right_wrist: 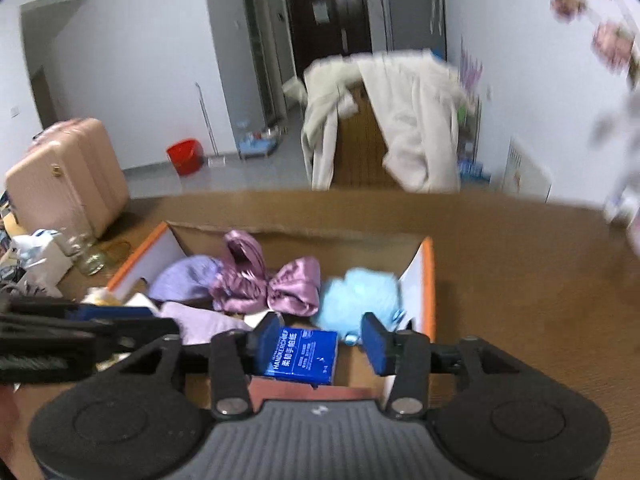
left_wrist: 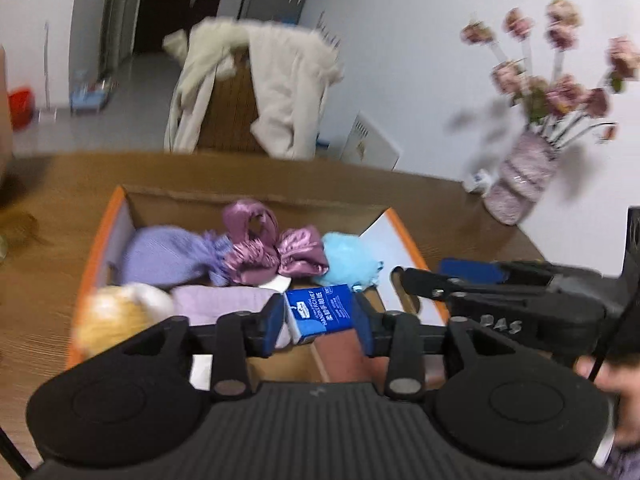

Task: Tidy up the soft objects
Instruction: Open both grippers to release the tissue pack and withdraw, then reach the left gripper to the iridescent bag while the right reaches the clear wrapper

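The left hand-held gripper (left_wrist: 319, 318) hangs over the near end of the cardboard box (left_wrist: 102, 236), its jaws parted. The blue handkerchief pack (left_wrist: 320, 310) sits between the blue pads; blur makes it uncertain whether the pads touch it, and a slight gap appears on each side. The right hand-held gripper (right_wrist: 320, 344) is also over the box with its jaws wide apart. The same blue handkerchief pack (right_wrist: 302, 356) lies below and between its pads, close to the left pad and clear of the right one.

The box, edged in orange, stands on the brown wooden worktop (right_wrist: 520, 248). Inside it, from left to right along the far half: a lavender knitted item (left_wrist: 168, 254), a pink satin bow (left_wrist: 272, 252) and a light blue fluffy item (left_wrist: 346, 260). A pale lilac cloth (left_wrist: 224, 300) and a yellow and white plush item (left_wrist: 120, 312) lie in the near left part.

A vase of pink flowers (left_wrist: 520, 184) stands on the worktop, well apart from the box.
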{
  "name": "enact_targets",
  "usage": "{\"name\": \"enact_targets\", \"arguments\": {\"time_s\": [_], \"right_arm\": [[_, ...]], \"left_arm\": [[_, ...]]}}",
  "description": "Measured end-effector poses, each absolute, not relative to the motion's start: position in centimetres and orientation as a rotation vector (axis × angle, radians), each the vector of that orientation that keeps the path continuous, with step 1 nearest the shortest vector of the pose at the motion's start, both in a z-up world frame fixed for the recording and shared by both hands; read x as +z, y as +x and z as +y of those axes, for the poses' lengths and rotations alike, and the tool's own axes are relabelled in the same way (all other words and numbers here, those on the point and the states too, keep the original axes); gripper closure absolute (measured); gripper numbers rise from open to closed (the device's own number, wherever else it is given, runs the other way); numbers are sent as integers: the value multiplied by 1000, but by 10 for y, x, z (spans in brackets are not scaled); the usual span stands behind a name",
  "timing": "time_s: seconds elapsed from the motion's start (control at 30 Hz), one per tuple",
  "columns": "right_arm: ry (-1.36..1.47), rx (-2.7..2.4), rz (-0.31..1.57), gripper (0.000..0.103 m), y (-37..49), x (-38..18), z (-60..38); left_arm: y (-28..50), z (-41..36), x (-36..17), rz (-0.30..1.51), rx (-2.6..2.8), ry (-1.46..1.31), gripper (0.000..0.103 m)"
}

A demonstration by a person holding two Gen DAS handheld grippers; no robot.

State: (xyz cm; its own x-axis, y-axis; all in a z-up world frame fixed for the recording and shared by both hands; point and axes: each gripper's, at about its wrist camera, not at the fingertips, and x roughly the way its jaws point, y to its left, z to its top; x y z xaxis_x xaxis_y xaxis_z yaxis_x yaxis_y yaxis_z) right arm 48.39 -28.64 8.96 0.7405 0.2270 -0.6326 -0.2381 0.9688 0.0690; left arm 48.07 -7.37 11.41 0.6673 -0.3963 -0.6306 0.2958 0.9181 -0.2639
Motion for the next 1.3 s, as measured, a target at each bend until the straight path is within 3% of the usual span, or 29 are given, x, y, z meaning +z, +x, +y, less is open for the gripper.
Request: {"name": "enact_targets", "arguments": {"time_s": [0.03, 0.07, 0.1, 0.17, 0.5, 0.87, 1.3], "right_arm": [[-33, 258, 671, 44, 470, 99, -288], [-47, 260, 653, 43, 457, 107, -290], [-58, 263, 638, 42, 445, 115, -291], [-69, 266, 599, 37, 418, 129, -293], [-92, 309, 403, 19, 292, 142, -276], [-45, 320, 358, 13, 179, 61, -241], [-56, 327, 493, 15, 180, 17, -217]], "left_arm": [[468, -68, 123, 722, -390, -132, 55], [454, -60, 132, 694, -386, -116, 46], [441, -53, 140, 670, -374, -102, 30], [411, -39, 154, 616, -347, -65, 15], [279, -16, 155, 371, -256, 82, 2], [176, 13, 80, 334, -179, -9, 0], [192, 17, 44, 435, -188, -35, 0]]}}
